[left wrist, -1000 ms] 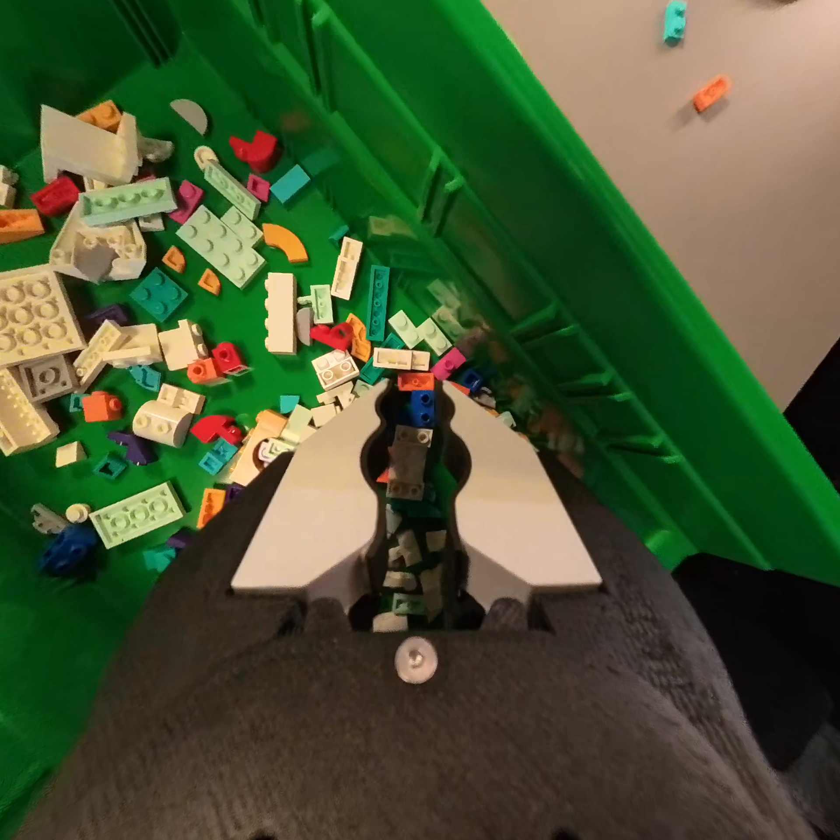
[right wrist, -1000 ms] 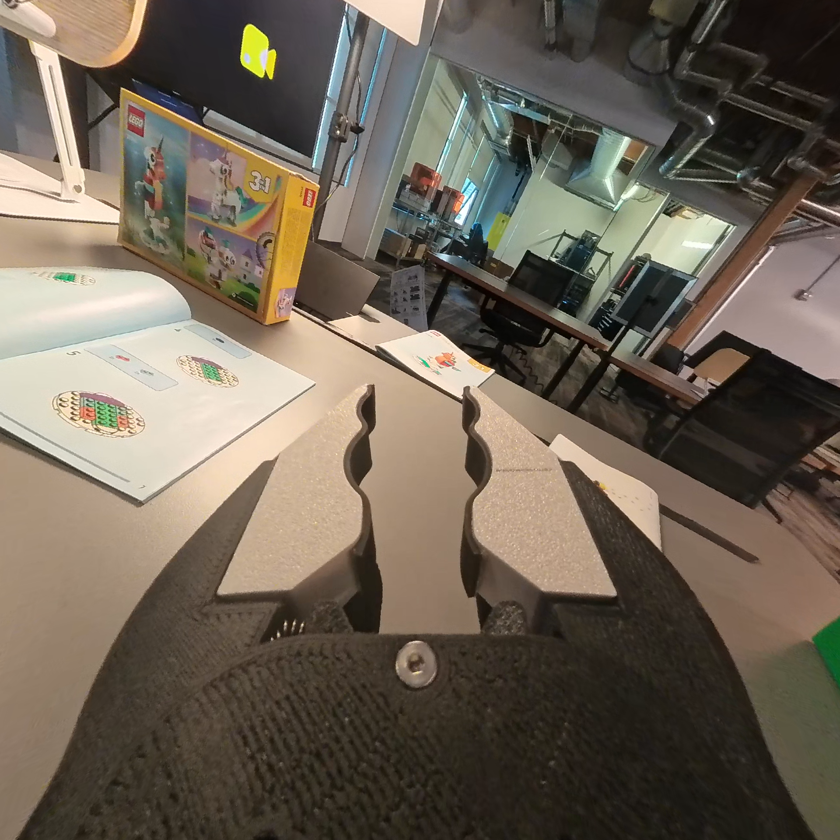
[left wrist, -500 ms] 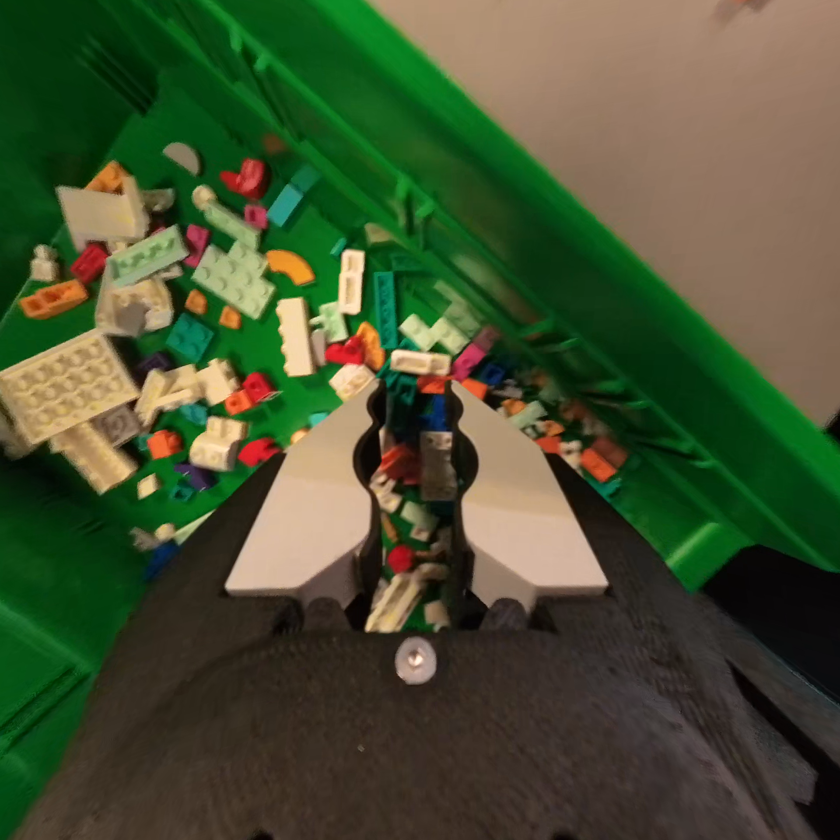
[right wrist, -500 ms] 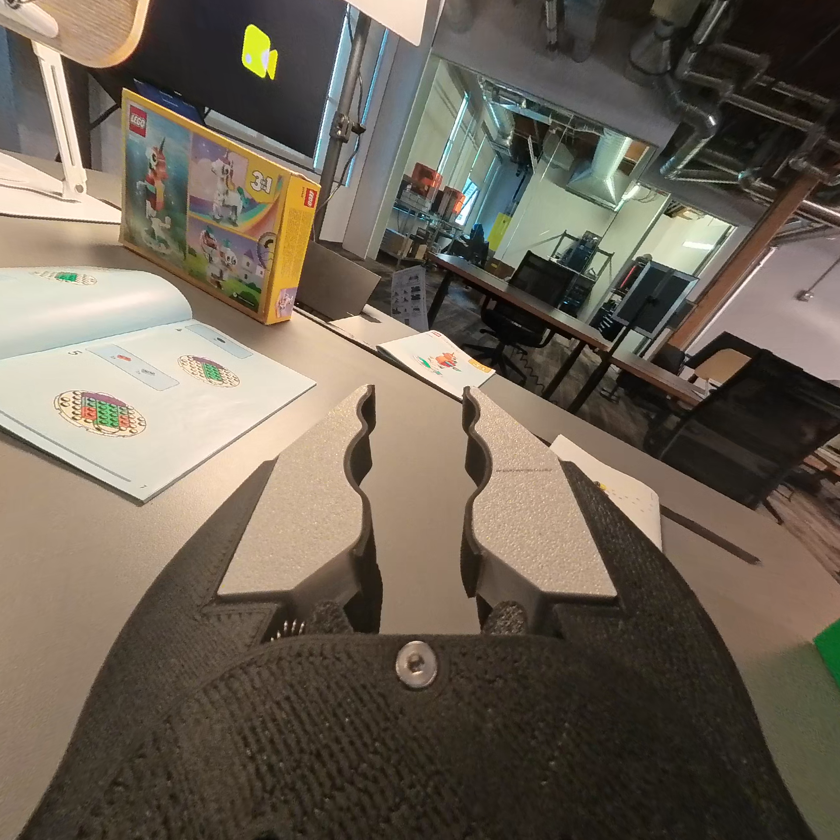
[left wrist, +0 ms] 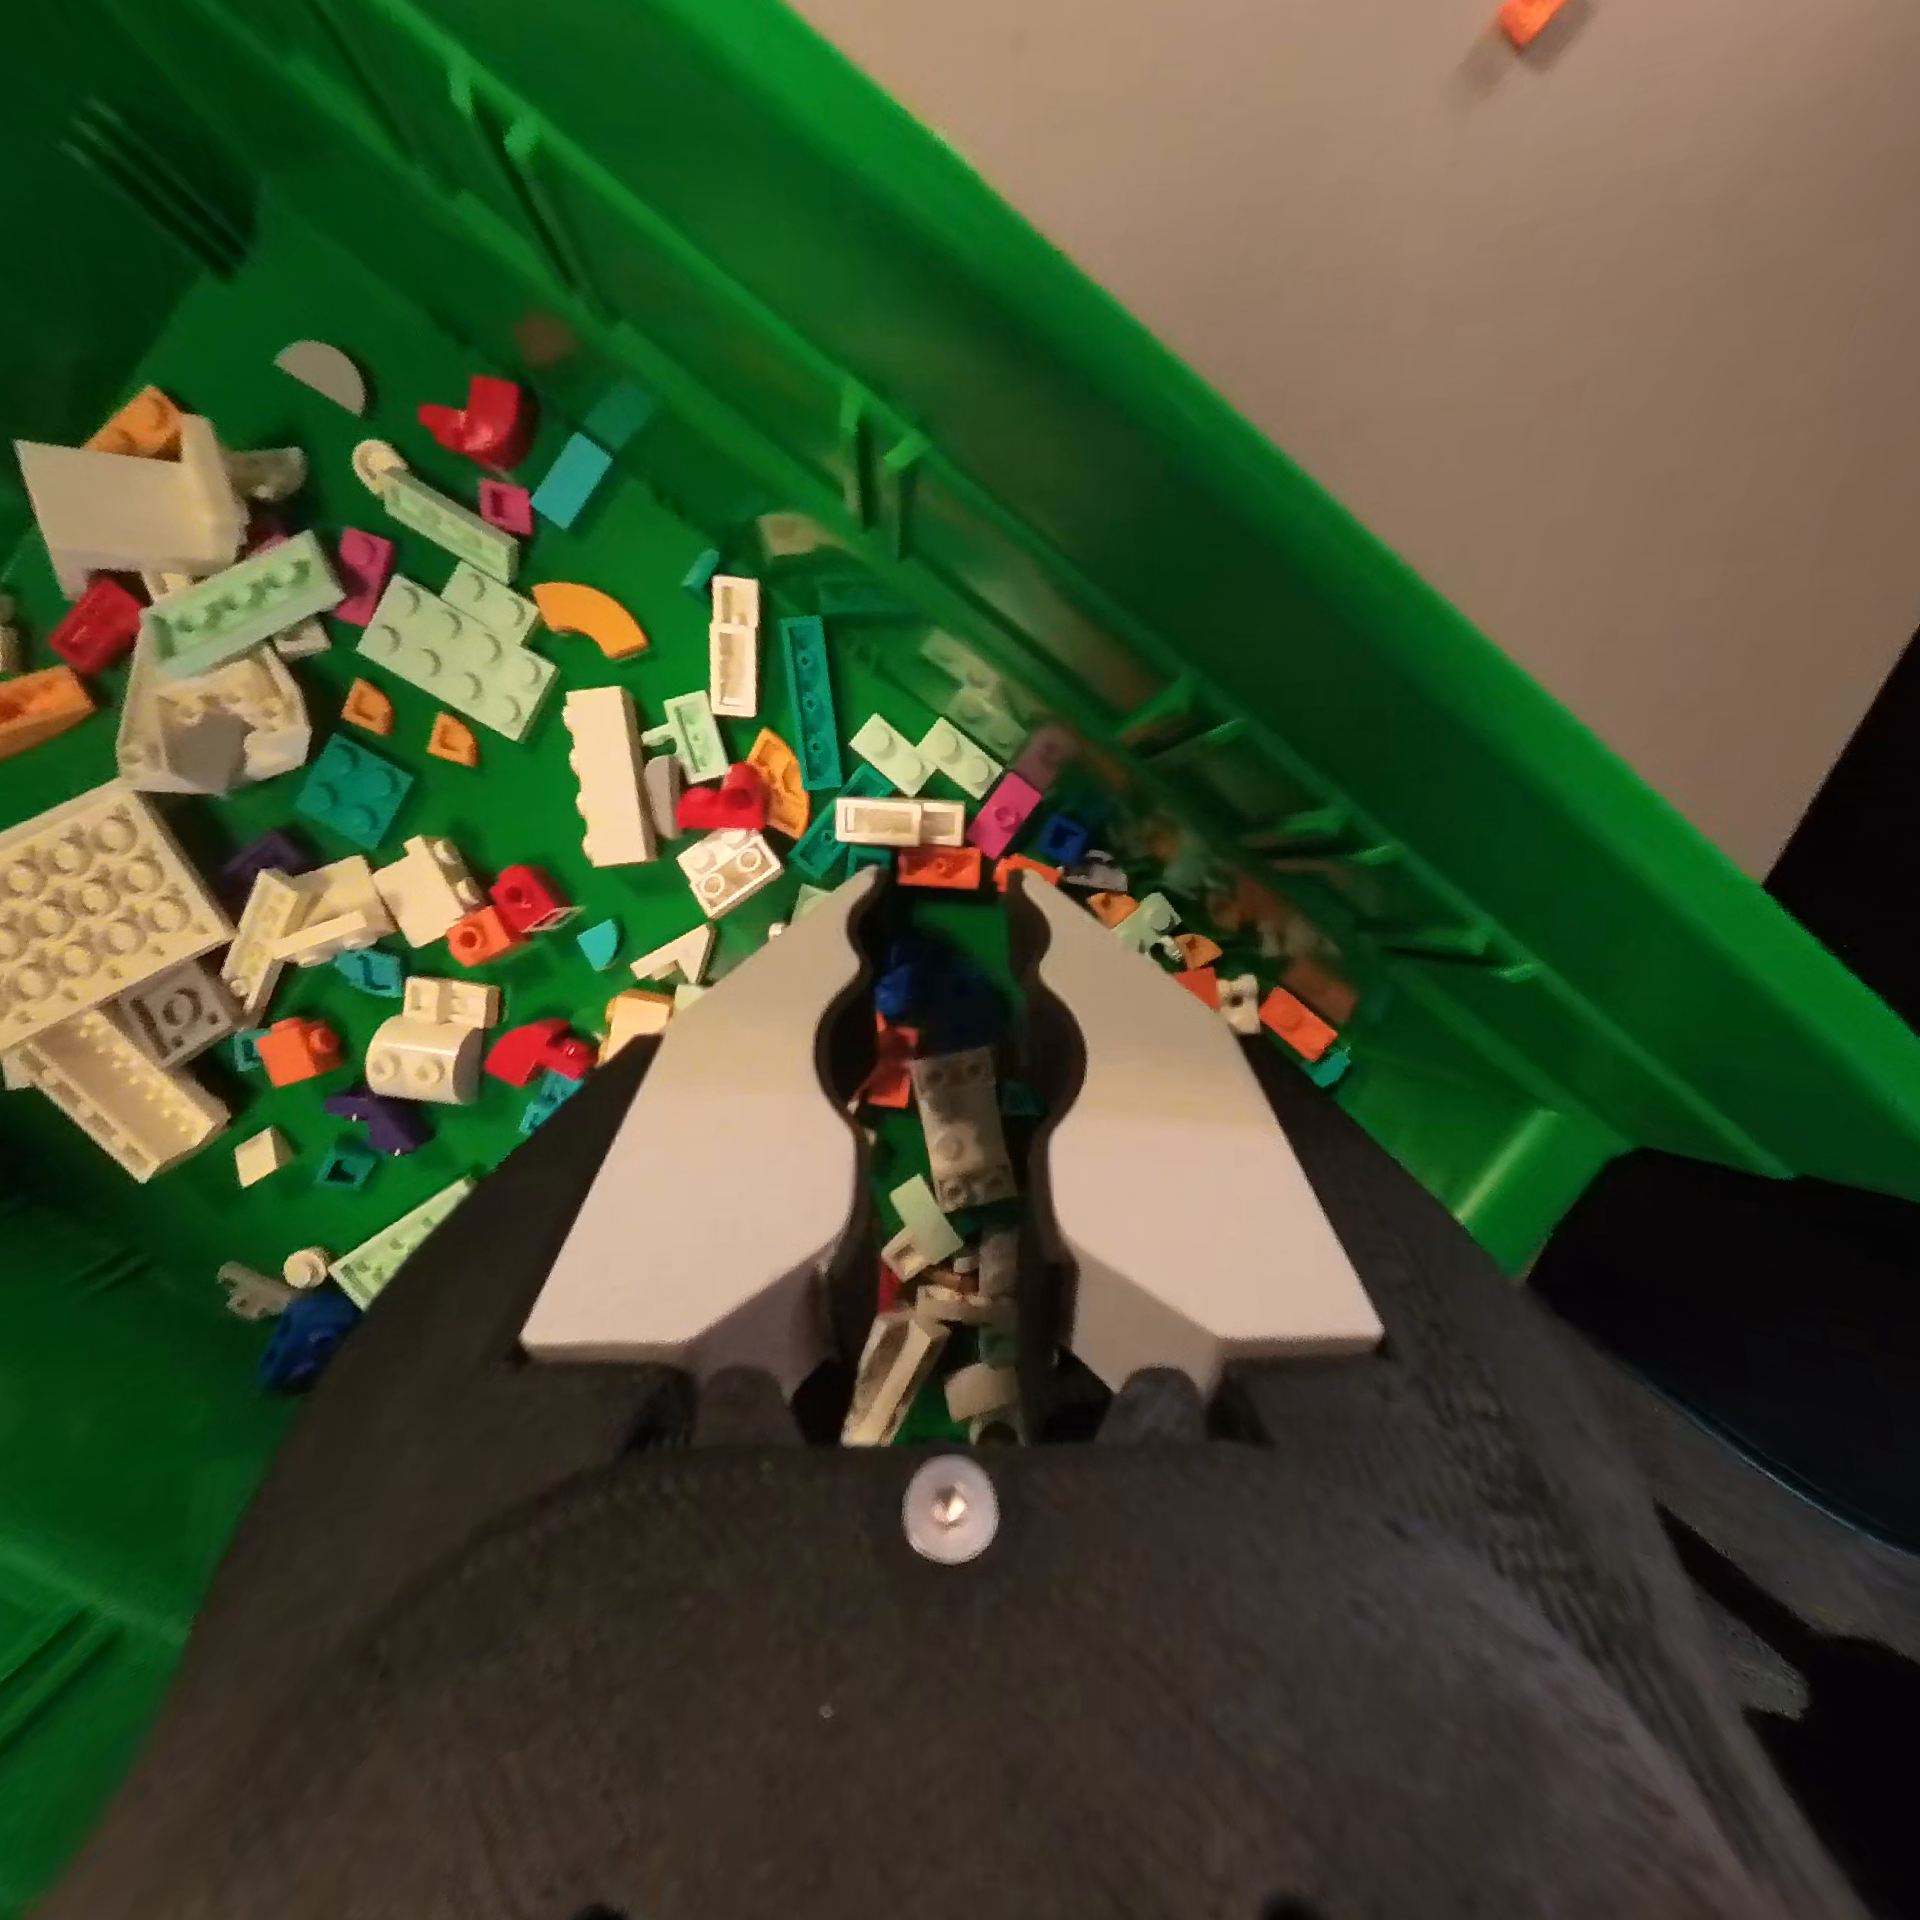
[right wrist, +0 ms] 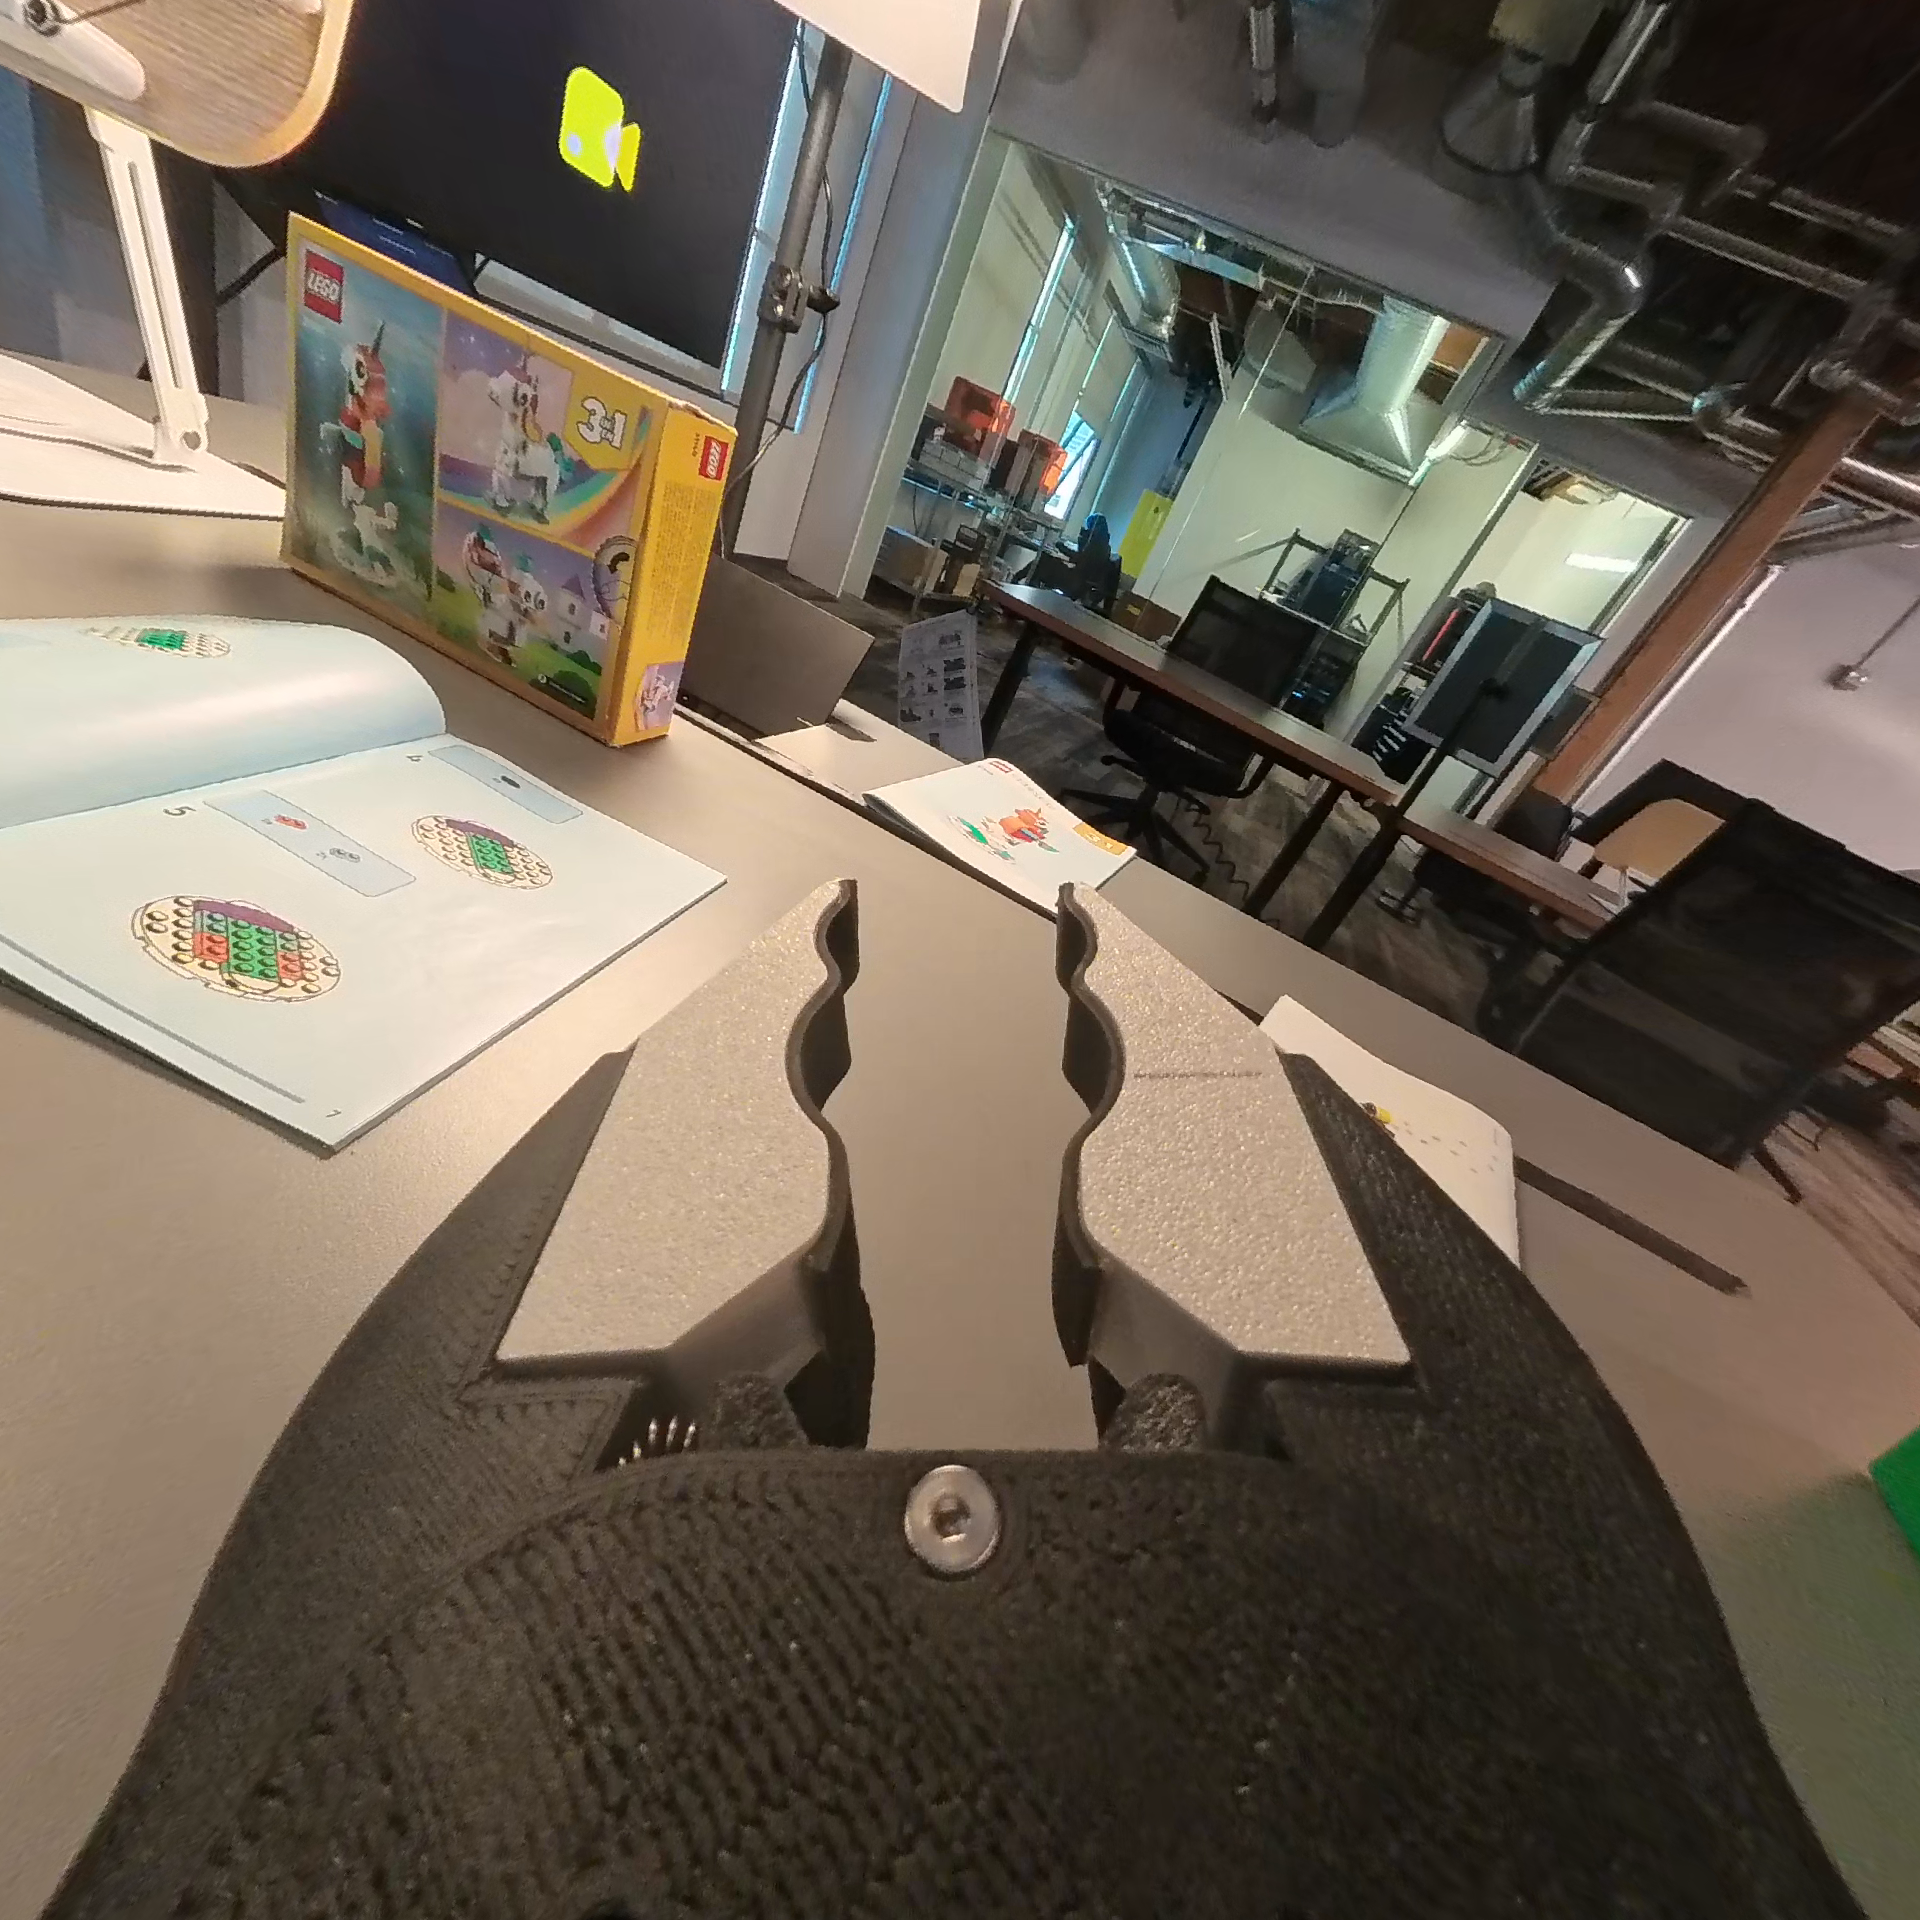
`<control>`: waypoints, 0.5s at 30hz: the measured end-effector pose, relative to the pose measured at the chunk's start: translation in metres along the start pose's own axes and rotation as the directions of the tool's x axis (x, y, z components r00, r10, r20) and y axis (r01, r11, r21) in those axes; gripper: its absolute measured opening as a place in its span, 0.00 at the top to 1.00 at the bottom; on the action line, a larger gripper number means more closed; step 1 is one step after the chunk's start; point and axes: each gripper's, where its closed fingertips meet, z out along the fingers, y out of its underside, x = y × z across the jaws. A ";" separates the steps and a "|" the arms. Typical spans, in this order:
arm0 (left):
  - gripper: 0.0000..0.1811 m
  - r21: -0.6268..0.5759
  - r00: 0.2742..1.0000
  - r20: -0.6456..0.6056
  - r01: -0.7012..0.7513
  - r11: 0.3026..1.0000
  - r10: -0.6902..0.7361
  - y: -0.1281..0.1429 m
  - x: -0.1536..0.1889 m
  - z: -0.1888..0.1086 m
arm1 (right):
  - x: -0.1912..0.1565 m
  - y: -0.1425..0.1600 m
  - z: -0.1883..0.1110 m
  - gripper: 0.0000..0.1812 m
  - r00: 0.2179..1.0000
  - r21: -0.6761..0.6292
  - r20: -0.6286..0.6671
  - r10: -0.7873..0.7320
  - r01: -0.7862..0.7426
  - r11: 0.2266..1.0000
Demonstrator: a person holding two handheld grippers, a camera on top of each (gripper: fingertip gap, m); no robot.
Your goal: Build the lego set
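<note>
The left gripper (left wrist: 940,883) hung over the green bin (left wrist: 1195,540) of loose lego pieces (left wrist: 457,655), its jaws a narrow way apart with nothing clearly between them, though blur made that hard to swear to; it looked like the picking step, and the next move called for choosing one brick and dropping onto it. The bin wall rose close on the right, with freer floor to the left, while the right gripper (right wrist: 956,909) sat empty, moderately spread, over bare table (right wrist: 156,1247) beside the open instruction booklet (right wrist: 343,904).
</note>
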 end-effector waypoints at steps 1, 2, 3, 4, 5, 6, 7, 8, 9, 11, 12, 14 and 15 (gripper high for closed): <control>0.89 -0.001 1.000 -0.007 -0.002 1.000 0.002 0.000 0.001 0.001 | 0.000 0.000 0.000 0.80 1.000 0.000 0.000 0.000 0.000 1.000; 0.88 -0.006 1.000 -0.012 -0.004 1.000 0.004 0.000 0.001 0.002 | 0.000 0.000 0.000 0.80 1.000 0.000 0.001 -0.001 0.001 1.000; 0.89 -0.007 1.000 -0.018 -0.006 1.000 0.006 0.001 0.001 0.003 | 0.000 0.000 0.000 0.80 1.000 0.000 0.000 -0.001 0.001 1.000; 0.90 0.002 1.000 -0.030 -0.009 1.000 0.009 -0.001 0.002 0.003 | 0.000 0.000 0.000 0.80 1.000 0.000 0.001 -0.001 0.001 1.000; 0.90 0.008 0.999 -0.043 -0.008 1.000 0.009 -0.002 0.004 0.003 | 0.000 0.000 0.000 0.80 1.000 0.000 0.000 -0.001 0.001 1.000; 0.90 0.010 0.999 -0.051 -0.007 1.000 0.007 -0.002 0.005 0.003 | 0.000 0.000 0.000 0.80 1.000 0.000 0.001 -0.001 0.001 1.000; 0.90 0.006 0.999 -0.048 -0.005 1.000 0.005 -0.001 0.003 0.003 | 0.000 0.000 0.000 0.80 1.000 0.000 0.001 -0.001 0.001 1.000; 0.89 0.003 0.999 -0.044 -0.004 1.000 0.004 0.000 0.002 0.004 | 0.000 0.000 0.000 0.80 1.000 0.000 0.001 -0.001 0.001 1.000; 0.89 0.007 0.999 -0.041 -0.001 1.000 0.001 -0.001 0.001 0.004 | 0.000 0.000 0.000 0.80 1.000 0.000 0.001 -0.001 0.001 1.000; 0.88 0.003 0.999 -0.032 0.001 1.000 -0.001 -0.001 -0.001 0.004 | 0.000 0.000 0.000 0.80 1.000 0.000 0.002 -0.001 0.001 1.000; 0.88 0.002 1.000 -0.027 -0.003 1.000 0.003 -0.001 -0.003 0.004 | 0.000 0.000 0.000 0.80 1.000 0.000 0.002 -0.001 0.001 1.000; 0.88 -0.006 1.000 -0.007 -0.012 1.000 0.012 0.000 -0.006 0.004 | 0.000 0.000 0.000 0.80 1.000 0.000 0.002 -0.001 0.001 1.000; 0.88 -0.026 1.000 0.001 -0.018 0.999 0.018 0.002 -0.008 0.005 | 0.000 0.000 0.000 0.80 1.000 0.000 0.002 -0.001 0.001 1.000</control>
